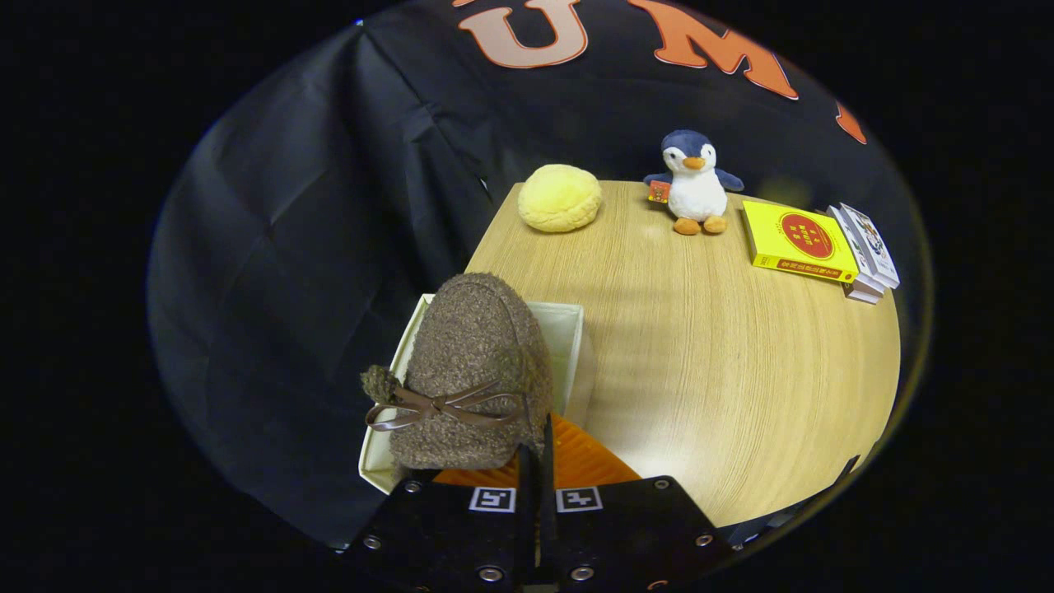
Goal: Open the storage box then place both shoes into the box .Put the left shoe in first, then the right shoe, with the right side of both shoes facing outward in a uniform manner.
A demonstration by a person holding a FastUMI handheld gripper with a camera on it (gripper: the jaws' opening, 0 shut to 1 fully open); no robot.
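While the claw (pixel 535 461) is pinched nearly closed on the back edge of the brown shoe (pixel 473 371), the shoe hangs with its toe pointing away, over the open white box (pixel 568 329) at the near corner of the table (pixel 700 371); I cannot tell if it is touching the box inside, or if another shoe is already in there. The shoe looks fuzzy and soft like a teddy, so it is likely light and will squash and flop, not slip; the firm rim at the heel, where the fingers are now, seems the best place to hold. A thin brown bow (pixel 436 406) sits across its top; that could snag on the box wall. Something orange and ribbed (pixel 576 461) shows just under the fingers; I cannot tell what it is. Far across the table sit a yellow bun (pixel 560 198), a toy penguin (pixel 694 183), a yellow book (pixel 799 241) and a small stack of boxes (pixel 865 251); their writing is too small to read.
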